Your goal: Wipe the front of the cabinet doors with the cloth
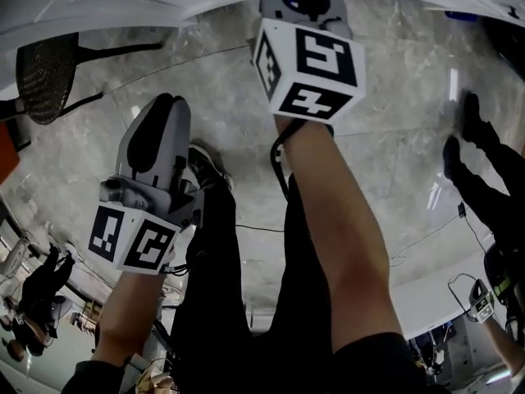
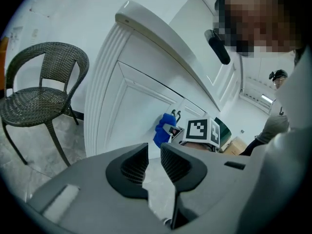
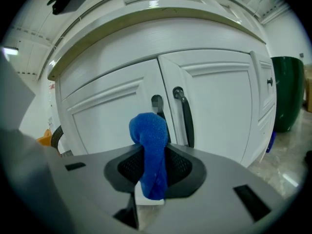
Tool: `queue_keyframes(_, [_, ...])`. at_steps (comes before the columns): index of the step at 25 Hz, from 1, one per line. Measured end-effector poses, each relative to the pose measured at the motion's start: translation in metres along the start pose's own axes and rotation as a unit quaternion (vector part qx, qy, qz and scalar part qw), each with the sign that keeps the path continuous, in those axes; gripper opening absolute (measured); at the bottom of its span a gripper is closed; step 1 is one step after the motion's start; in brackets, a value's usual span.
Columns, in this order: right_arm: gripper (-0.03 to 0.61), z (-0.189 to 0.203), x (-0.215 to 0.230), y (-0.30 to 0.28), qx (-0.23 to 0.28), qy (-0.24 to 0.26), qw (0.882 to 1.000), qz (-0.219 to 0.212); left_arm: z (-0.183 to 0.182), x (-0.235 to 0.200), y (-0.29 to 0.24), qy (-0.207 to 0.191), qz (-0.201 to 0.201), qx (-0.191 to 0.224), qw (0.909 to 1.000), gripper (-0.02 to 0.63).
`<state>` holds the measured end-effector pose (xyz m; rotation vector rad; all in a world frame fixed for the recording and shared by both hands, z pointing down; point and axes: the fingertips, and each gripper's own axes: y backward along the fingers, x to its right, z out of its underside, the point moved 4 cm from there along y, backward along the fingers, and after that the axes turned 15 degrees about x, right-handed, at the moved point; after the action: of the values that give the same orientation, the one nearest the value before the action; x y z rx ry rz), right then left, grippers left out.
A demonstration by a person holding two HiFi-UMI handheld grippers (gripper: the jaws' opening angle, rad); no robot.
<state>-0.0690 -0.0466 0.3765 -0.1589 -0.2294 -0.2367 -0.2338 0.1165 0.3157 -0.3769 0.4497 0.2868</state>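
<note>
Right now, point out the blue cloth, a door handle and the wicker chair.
Blue fuzzy cloth (image 3: pixel 148 126): right gripper view, bunched top.
Dark curved door handle (image 3: pixel 185 118): right gripper view, mid-bar.
Dark wicker chair (image 2: pixel 31 104): left gripper view, woven seat.

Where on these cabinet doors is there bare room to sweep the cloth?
Both flat door panels are bare: the left door between the cabinet's edge and the handles, the right door beyond them. The middle seam is crowded by handles.

We find the cloth (image 3: pixel 147 130) between the jaws of our right tongs (image 3: pixel 153 168), just before the handles (image 3: pixel 183 113) where the two cabinet doors (image 3: pixel 219 106) meet. Our left tongs (image 2: pixel 153 162) sit to the left, farther back from the doors. A wicker chair (image 2: pixel 41 89) stands on the floor (image 2: pixel 29 145), left of the doors.
</note>
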Motion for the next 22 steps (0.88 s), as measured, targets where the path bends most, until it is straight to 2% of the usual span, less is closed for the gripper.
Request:
queue_keyframes(2, [0.089, -0.001, -0.005, 0.002, 0.005, 0.011, 1.000, 0.019, -0.006, -0.018, 0.013, 0.000, -0.007, 0.005, 1.0000, 0.081])
queue_keyframes(4, [0.089, 0.000, -0.024, 0.003, 0.010, 0.019, 1.000, 0.015, -0.011, -0.037, 0.028, 0.001, -0.020, 0.010, 0.9998, 0.081])
queue_keyframes(8, [0.089, 0.014, -0.101, -0.002, 0.025, 0.027, 0.997, -0.061, -0.021, -0.074, 0.051, -0.010, -0.033, 0.014, 0.9993, 0.081])
queue_keyframes(12, [0.089, 0.045, -0.190, -0.005, 0.031, -0.001, 0.989, -0.142, -0.023, -0.103, 0.073, -0.024, -0.044, 0.006, 0.9988, 0.081])
queue_keyframes(15, [0.089, 0.066, -0.229, -0.009, 0.018, 0.012, 0.983, -0.183, -0.019, -0.111, 0.079, -0.028, -0.050, -0.006, 0.9983, 0.081])
queue_keyframes(18, [0.089, 0.071, -0.224, -0.019, 0.014, 0.031, 0.981, -0.191, -0.013, -0.103, 0.073, -0.028, -0.046, -0.008, 0.9985, 0.081])
queue_keyframes(22, [0.089, 0.077, -0.173, -0.025, 0.001, 0.035, 0.986, -0.163, 0.004, -0.079, 0.057, -0.019, -0.036, -0.014, 0.9991, 0.081])
